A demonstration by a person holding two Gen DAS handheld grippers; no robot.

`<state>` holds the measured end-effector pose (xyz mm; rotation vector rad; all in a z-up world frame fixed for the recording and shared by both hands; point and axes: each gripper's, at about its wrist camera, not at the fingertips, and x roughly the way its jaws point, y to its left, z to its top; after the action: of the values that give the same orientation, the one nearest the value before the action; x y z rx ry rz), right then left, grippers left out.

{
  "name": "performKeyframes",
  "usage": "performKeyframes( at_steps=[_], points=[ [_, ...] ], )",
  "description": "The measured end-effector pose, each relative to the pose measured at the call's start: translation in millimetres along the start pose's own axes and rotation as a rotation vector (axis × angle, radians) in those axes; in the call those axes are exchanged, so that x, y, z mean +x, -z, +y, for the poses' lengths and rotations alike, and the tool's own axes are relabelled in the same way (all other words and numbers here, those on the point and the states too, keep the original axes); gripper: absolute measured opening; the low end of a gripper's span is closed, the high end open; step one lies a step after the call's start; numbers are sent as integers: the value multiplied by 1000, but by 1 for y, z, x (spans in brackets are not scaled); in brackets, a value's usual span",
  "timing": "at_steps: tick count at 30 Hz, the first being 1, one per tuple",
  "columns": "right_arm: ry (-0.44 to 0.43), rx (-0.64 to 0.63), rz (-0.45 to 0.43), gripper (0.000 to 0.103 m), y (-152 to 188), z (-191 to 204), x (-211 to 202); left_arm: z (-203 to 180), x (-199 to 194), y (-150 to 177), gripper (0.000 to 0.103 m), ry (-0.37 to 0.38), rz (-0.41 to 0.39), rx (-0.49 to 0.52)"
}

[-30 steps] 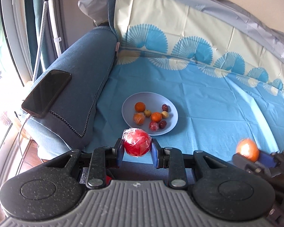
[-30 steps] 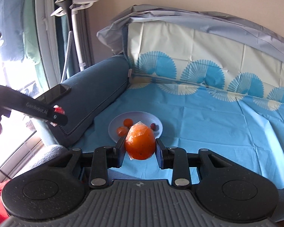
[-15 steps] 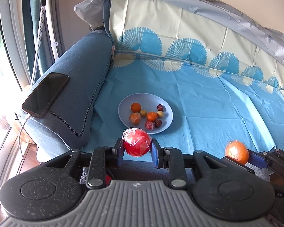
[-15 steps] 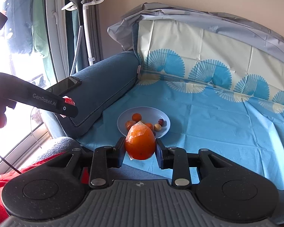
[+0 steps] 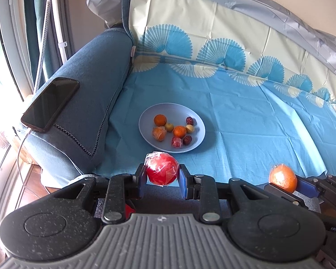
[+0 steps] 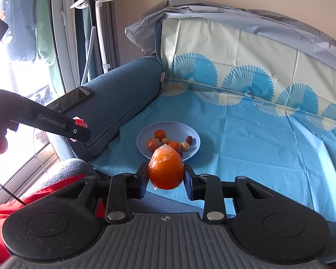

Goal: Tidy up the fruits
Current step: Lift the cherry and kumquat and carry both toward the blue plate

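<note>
My left gripper (image 5: 161, 175) is shut on a red fruit wrapped in clear film (image 5: 162, 168), held in the air short of the sofa's front edge. My right gripper (image 6: 165, 174) is shut on an orange film-wrapped fruit (image 6: 165, 168); that same orange fruit (image 5: 282, 177) shows at the lower right of the left wrist view. A pale blue plate (image 5: 150, 116) lies on the blue cloth ahead of both grippers and holds several small orange, red and yellow fruits. In the right wrist view the plate (image 6: 190, 132) is partly hidden behind the held fruit, and the left gripper's finger (image 6: 56, 123) crosses the left side.
A dark phone (image 5: 50, 104) with a cable rests on the blue sofa armrest (image 5: 89, 94) left of the plate. The blue and cream cloth (image 5: 246, 112) covers seat and backrest. A white stand (image 6: 100, 22) and a window are at left. Red fabric (image 6: 22, 201) lies at lower left.
Both wrist views have drawn back and shifted slightly, so the plate sits a little further right in the right wrist view. Both fruits stay gripped.
</note>
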<state>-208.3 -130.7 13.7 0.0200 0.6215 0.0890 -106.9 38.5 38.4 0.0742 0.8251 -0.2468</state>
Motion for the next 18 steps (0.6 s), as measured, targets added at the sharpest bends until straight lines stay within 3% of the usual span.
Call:
performKeyframes(
  at_steps=[11, 18],
  points=[
    [25, -14, 45, 34, -3, -1, 21, 10, 28, -6, 33, 15, 53, -11],
    [36, 12, 73, 34, -13, -8, 49, 19, 51, -30, 33, 25, 67, -19]
  ],
)
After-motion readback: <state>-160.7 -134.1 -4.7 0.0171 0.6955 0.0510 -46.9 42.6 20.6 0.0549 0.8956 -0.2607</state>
